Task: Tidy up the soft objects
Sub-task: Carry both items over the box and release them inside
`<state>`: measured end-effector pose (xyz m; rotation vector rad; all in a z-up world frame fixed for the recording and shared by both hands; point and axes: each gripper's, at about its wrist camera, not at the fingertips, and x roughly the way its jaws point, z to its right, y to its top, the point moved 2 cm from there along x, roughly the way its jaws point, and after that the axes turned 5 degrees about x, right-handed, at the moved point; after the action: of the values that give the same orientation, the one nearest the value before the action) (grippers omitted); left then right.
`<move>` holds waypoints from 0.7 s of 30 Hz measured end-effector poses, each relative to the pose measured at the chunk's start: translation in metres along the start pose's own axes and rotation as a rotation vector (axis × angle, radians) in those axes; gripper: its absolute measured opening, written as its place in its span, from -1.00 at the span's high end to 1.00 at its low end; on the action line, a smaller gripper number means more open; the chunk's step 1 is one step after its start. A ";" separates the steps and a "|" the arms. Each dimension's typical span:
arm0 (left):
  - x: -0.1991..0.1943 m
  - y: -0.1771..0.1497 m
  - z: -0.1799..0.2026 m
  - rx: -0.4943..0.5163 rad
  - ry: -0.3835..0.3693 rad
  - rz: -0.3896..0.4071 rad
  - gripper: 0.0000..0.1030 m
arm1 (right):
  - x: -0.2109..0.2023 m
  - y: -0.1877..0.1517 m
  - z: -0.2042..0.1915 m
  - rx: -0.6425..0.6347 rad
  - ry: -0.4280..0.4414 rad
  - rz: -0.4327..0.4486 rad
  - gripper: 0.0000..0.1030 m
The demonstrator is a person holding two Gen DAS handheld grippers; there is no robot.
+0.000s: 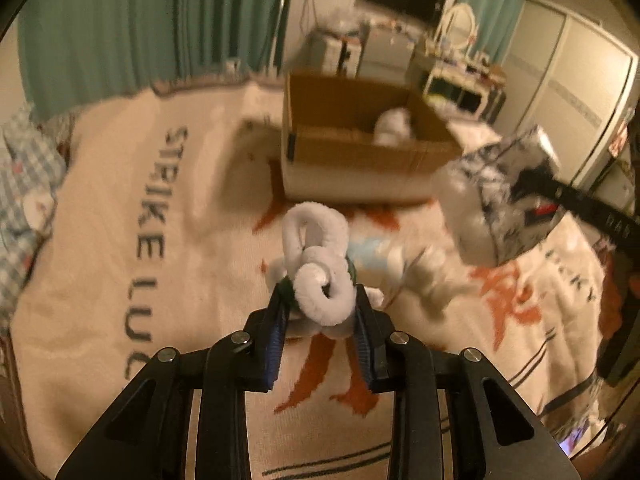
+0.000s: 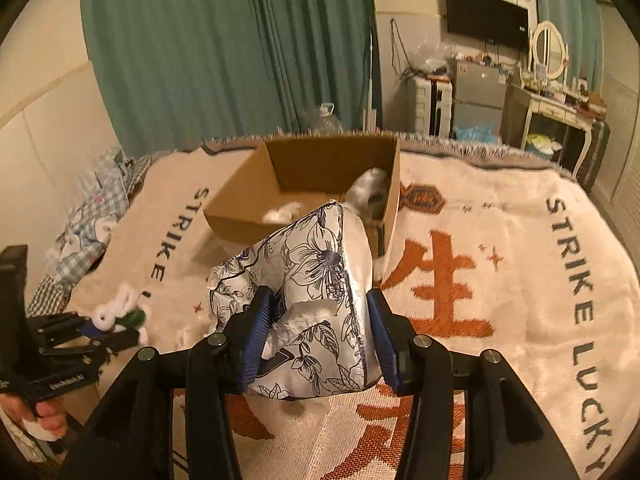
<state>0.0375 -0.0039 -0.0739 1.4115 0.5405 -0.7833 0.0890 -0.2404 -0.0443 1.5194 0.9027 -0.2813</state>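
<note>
Left gripper pinches a white fuzzy toy of looped chenille with a green bit at its base, held above the blanket on the near side of the cardboard box. Only this view shows the toy's loops clearly; 1 pale soft thing lies inside the box.

Right gripper is clamped on a floral-printed white cushion, just in front of the box. Here the box's interior shows 2 pale items, and the left gripper appears small, left of the box.

Bed covered by a cream blanket with dark lettering and orange characters; open cardboard box resting on it, checked bedding bunched at its edge
</note>
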 end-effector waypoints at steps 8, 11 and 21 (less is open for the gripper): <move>-0.023 0.078 0.014 0.021 -0.004 0.159 0.43 | -0.026 0.056 -0.007 0.012 0.017 0.143 0.07; -0.020 0.112 0.019 0.034 -0.003 0.205 0.43 | -0.024 0.083 -0.008 0.026 0.023 0.182 0.07; 0.057 0.183 0.026 0.100 0.021 0.216 0.43 | 0.061 0.142 0.007 0.047 -0.001 0.159 0.07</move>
<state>0.2093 -0.0421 0.0065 1.5430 0.3617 -0.6290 0.2273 -0.2112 0.0183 1.6247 0.7738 -0.1894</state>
